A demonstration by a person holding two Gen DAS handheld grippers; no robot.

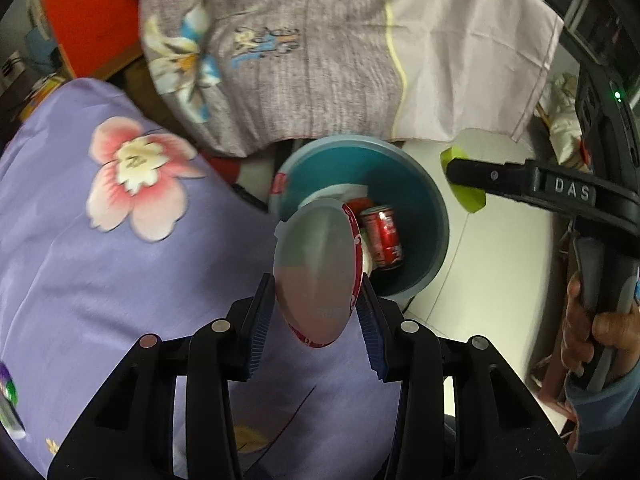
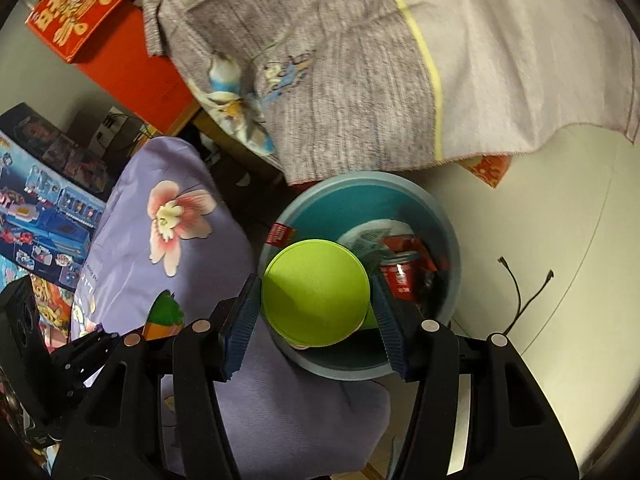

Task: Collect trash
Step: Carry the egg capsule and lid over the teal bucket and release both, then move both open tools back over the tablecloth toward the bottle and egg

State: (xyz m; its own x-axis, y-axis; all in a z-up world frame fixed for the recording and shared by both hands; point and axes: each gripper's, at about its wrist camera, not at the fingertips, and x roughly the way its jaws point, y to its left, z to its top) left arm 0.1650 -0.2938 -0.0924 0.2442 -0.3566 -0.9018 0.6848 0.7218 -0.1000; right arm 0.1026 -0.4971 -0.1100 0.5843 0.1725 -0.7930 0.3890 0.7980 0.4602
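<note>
My left tongs clench a red-rimmed paper cup; right tongs clench a green cup, both over the teal bin's rim.

Teal round plastic bin, paler blue rim. Red drink can, white lettering. Lime-green cup. Lilac quilt, pink-white flower print. Grey cloth, yellow stripe.

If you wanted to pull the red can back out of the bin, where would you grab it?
Grab the red can across its round middle, coming straight down through the open top of the bin. It lies on its side at the bottom, so the long curved sides face up, probably easier to pinch than the ends.
</note>
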